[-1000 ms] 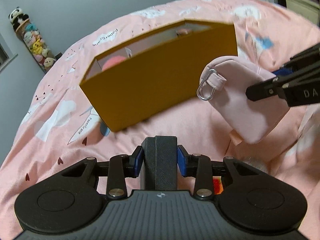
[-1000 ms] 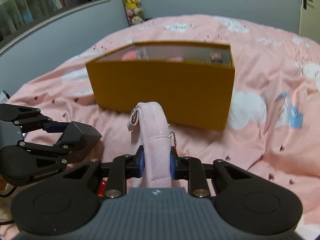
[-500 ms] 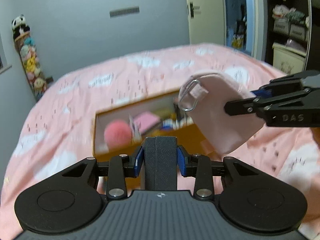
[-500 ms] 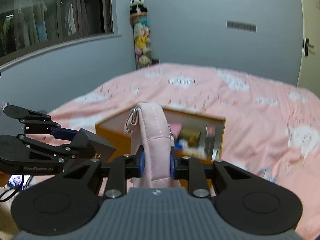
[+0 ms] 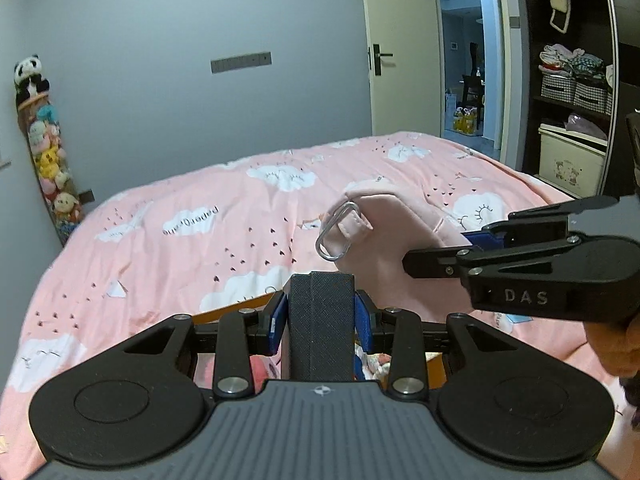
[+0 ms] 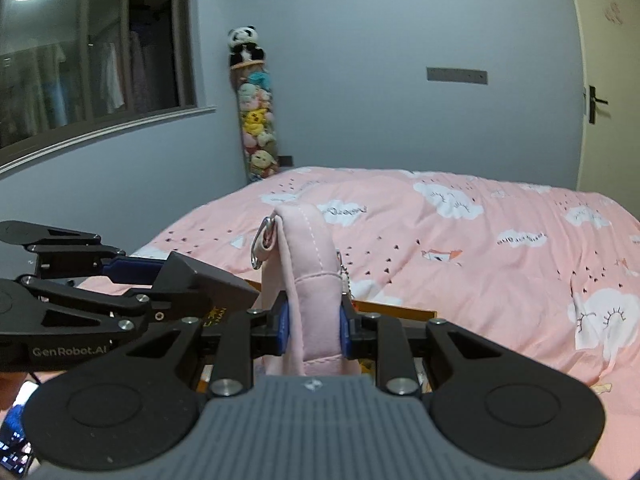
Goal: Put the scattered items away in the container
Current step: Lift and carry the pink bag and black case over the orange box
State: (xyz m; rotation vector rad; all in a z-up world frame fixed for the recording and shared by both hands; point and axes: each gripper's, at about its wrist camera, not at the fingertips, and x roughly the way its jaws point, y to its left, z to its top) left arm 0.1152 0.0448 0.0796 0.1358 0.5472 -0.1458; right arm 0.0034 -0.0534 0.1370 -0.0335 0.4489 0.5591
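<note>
Black textured box-shaped case (image 5: 321,322), small & rectangular, sits pinched between the blue pads of the left gripper (image 5: 321,312), jaws pressed onto its sides. Just right of it, the soft pink fabric pouch w/ a silver clip ring (image 6: 310,280) is clamped in the right gripper (image 6: 313,330), jaws squeezing its lower half so the pouch stands upright.

What changed: 1 s ago both tools were low w/ the mustard-yellow cardboard container (image 5: 240,306) standing ahead, front wall facing the cams; half a sec ago they had risen enough to look down into it. Now both grippers have come fwd over it. Only a strip of its rim shows past the fingers in either view, w/ bits of pink & coloured contents peeking below the left jaws. Meaning for the task: both held items look to be above the opening, so release is prob. the next step, though exact alignment can't be confirmed since the box is mostly hidden.

Pose: both grippers held roughly level, pointing across the pink cloud-print duvet (image 6: 500,248) toward the far wall. They sit side by side and close; right gripper slightly ahead of the left. Neither item is inside yet.
</note>
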